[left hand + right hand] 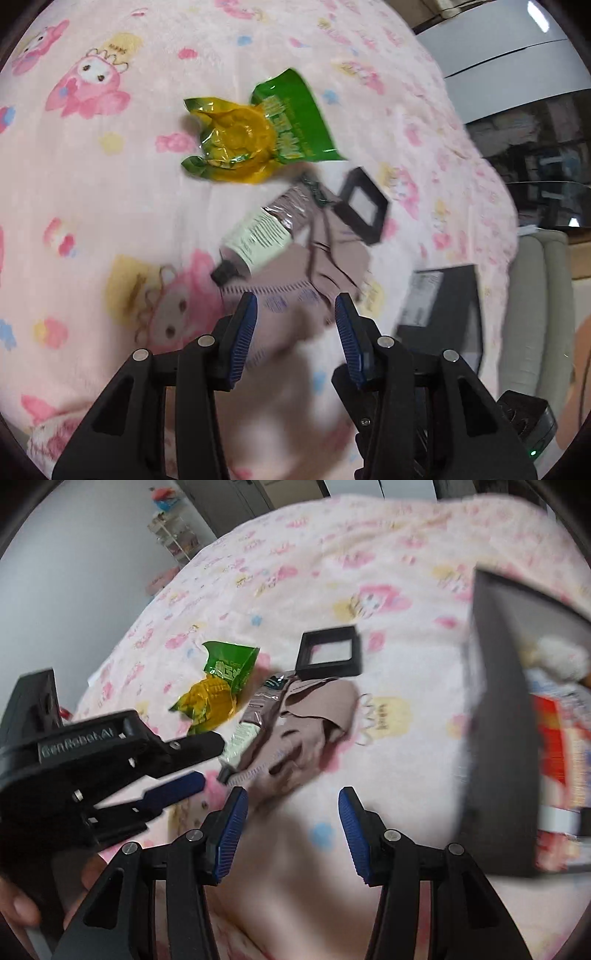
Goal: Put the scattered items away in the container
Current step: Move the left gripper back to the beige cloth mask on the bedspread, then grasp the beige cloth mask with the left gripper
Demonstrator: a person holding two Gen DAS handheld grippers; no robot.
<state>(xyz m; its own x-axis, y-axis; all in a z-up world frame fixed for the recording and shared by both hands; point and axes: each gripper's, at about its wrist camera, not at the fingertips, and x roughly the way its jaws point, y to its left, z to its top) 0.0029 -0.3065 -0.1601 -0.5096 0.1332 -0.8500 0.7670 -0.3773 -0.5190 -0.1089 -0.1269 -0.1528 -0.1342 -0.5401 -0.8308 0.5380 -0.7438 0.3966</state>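
Pink cartoon-print blanket (110,192); green-yellow snack packet (255,129); mauve garment (306,734).

Soft even indoor light, heavy motion blur, fisheye bending and dark vignette at edges.

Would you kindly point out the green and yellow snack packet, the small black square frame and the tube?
green and yellow snack packet (240,140): left wrist view, yellow middle.
small black square frame (330,650): right wrist view, left rim.
tube (258,236): left wrist view, pale label.

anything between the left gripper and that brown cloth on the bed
Nothing visible does. The left gripper is open just above the near edge of the brown cloth, with only pink blanket around. A tube lies at its far side.
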